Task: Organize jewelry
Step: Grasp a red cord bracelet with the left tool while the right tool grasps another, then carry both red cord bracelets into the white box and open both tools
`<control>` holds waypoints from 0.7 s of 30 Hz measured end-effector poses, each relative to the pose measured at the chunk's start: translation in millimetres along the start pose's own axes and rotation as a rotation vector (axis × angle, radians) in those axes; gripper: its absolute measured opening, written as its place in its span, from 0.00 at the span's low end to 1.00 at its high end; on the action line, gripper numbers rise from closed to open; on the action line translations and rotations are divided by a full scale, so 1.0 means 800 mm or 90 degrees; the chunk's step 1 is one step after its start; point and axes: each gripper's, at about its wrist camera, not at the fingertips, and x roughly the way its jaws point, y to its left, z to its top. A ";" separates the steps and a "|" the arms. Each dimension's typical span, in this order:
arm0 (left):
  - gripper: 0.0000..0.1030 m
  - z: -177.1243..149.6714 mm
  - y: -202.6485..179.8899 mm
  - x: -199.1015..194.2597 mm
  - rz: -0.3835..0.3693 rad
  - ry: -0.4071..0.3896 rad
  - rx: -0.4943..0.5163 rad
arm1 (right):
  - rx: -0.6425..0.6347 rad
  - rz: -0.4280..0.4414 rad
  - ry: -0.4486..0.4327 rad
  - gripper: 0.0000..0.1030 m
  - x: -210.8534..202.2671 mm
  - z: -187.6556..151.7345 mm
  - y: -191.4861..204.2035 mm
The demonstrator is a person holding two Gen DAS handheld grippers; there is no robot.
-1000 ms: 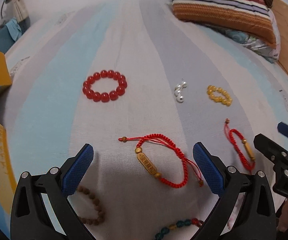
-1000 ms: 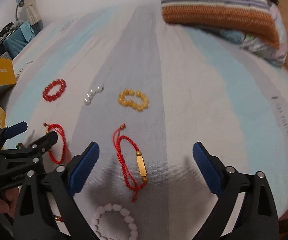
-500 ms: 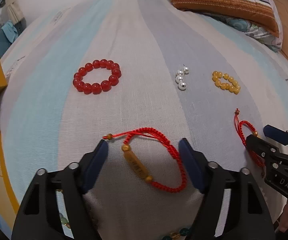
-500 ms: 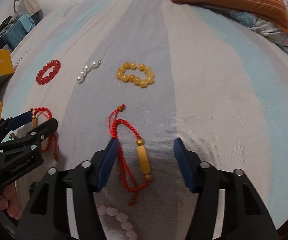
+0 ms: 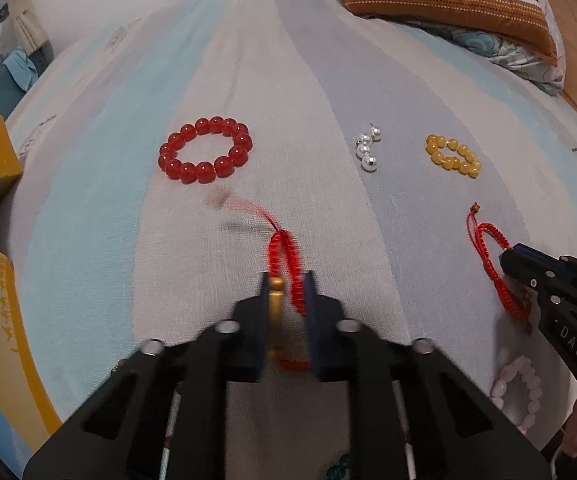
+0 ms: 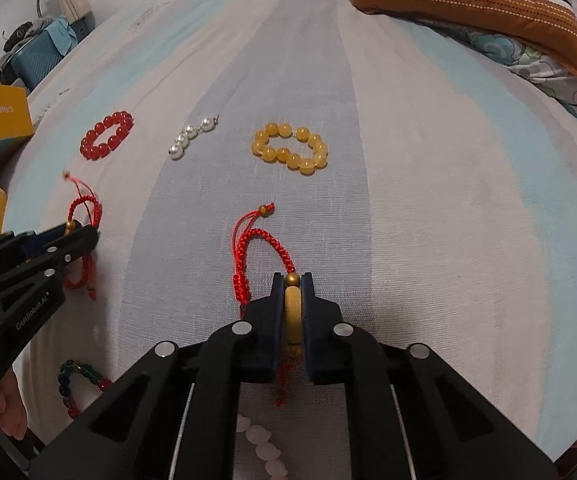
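My left gripper (image 5: 286, 280) has just closed on a red cord bracelet (image 5: 286, 254), gold bar (image 5: 275, 312) between the pads; my right gripper (image 6: 292, 280) likewise on its twin (image 6: 248, 256). Both bars run lengthwise along the fingers, loops trailing ahead on the striped bedsheet (image 6: 428, 200). Only the right view shows the dark multicoloured beads (image 6: 74, 380) (lower left) — the left shows a pink bracelet (image 5: 522, 384).

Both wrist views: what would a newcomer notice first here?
Each gripper is shut on a red cord bracelet by its gold bar: the left gripper on the left red cord bracelet, the right gripper on the right red cord bracelet. Behind them on the striped bedsheet lie a red bead bracelet, pearls and a yellow bead bracelet.
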 end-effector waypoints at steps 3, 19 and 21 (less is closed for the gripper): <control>0.07 0.002 0.003 -0.003 -0.012 -0.001 -0.002 | 0.004 0.000 -0.008 0.07 -0.004 0.000 -0.001; 0.07 -0.001 0.005 -0.034 -0.026 -0.039 -0.006 | 0.013 -0.006 -0.047 0.07 -0.026 0.004 -0.005; 0.07 -0.001 0.007 -0.040 -0.027 -0.047 -0.008 | 0.015 -0.006 -0.055 0.07 -0.030 0.005 -0.005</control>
